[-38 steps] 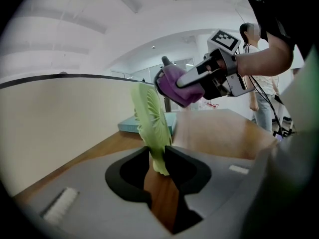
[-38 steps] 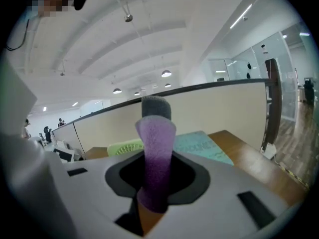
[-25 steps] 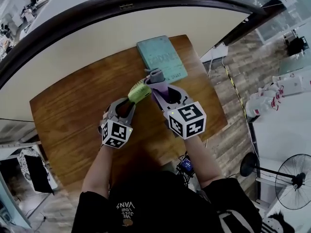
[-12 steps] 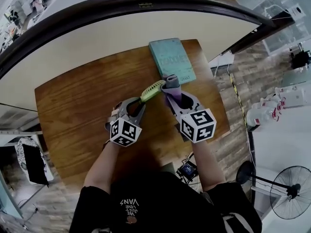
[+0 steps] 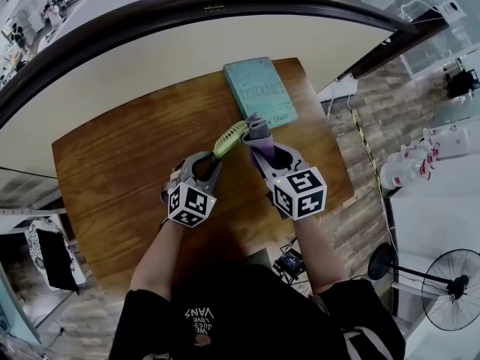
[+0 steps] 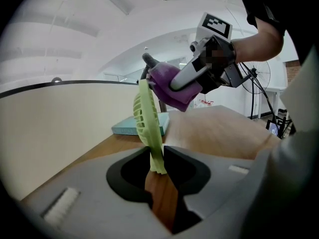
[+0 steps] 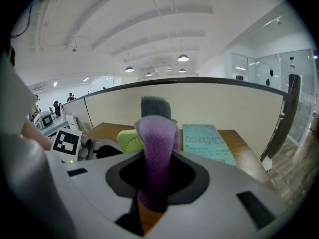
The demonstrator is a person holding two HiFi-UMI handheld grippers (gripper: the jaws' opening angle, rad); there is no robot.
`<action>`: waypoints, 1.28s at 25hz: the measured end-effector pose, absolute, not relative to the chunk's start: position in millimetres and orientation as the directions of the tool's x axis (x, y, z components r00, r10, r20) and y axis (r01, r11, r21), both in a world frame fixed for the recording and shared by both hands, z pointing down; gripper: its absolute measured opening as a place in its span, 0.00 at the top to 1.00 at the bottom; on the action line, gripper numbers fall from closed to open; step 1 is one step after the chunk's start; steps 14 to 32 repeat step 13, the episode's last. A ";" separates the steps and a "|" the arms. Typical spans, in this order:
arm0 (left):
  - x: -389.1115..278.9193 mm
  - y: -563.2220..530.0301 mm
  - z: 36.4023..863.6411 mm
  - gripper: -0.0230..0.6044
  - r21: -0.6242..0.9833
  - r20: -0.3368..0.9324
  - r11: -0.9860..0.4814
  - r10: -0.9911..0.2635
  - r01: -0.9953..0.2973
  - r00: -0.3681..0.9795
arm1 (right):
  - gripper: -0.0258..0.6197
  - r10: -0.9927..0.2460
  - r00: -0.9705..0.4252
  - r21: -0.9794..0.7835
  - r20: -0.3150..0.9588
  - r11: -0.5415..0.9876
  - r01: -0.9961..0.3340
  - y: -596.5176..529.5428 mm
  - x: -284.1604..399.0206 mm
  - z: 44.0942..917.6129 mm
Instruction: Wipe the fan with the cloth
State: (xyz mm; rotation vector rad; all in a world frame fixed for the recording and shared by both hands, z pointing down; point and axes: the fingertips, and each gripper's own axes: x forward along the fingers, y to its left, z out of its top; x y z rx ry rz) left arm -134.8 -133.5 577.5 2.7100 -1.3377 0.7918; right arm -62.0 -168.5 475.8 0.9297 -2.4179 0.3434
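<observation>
The left gripper [image 5: 213,157] is clamped tight on the handle of the green fan [image 5: 229,136], holding it above the worktop [image 5: 112,163]. The fan's long axis runs from 7 to 1 o'clock, with its head toward the teal book [image 5: 259,88]. The right gripper [image 5: 259,145], closed on the purple cloth [image 5: 255,129], holds it against the head's 3 o'clock side, as it did a second ago.

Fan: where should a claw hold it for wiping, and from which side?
Take the fan by the narrow handle below its round grille, coming from the person's side, as the left claw does now. The grille is a thin disc standing up past the jaws, so a low hold likely leaves both faces free for the purple cloth in the right claw.
</observation>
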 end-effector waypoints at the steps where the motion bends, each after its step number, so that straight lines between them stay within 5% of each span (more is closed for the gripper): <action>1: -134.7 -133.3 577.5 0.82 -0.202 0.447 -0.632 -0.739 -0.748 0.504 | 0.80 -0.547 -0.628 -0.048 0.554 0.732 -0.680 -167.7 -61.5 476.3; 32: -136.2 -133.2 578.2 0.82 -0.199 0.457 -0.619 -0.744 -0.759 0.487 | 0.80 -0.547 -0.625 -0.057 0.557 0.726 -0.686 -164.3 -53.7 481.2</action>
